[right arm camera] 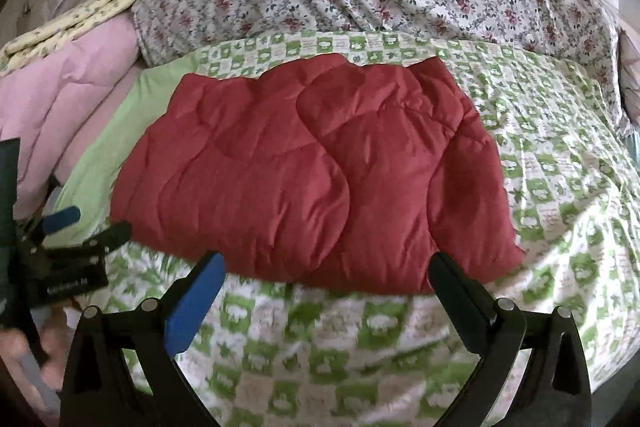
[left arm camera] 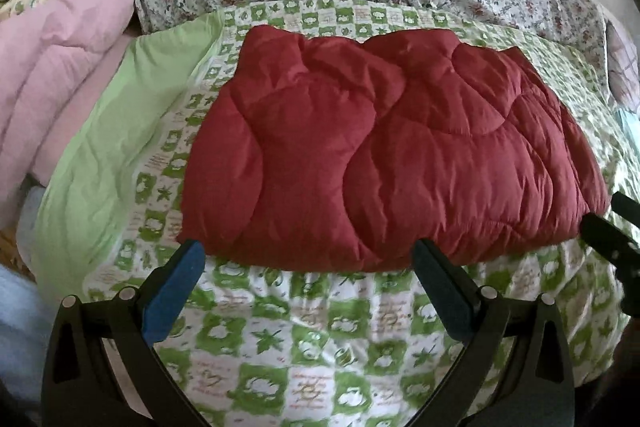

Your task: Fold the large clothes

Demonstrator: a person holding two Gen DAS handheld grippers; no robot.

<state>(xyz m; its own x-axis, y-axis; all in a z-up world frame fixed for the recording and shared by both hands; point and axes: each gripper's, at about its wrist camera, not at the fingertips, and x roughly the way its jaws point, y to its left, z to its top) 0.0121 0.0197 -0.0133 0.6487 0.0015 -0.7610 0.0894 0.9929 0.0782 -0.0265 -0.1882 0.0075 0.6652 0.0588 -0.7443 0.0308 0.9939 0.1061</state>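
both gripper (left arm camera: 308, 251) (right arm camera: 326, 263) wide, level.

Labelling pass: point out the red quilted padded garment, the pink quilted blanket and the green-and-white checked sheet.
red quilted padded garment (left arm camera: 384, 147), left wrist view, centre of top panel.
pink quilted blanket (left arm camera: 60, 67), left wrist view, upper fold.
green-and-white checked sheet (right arm camera: 560, 147), right wrist view, bare area right of garment.
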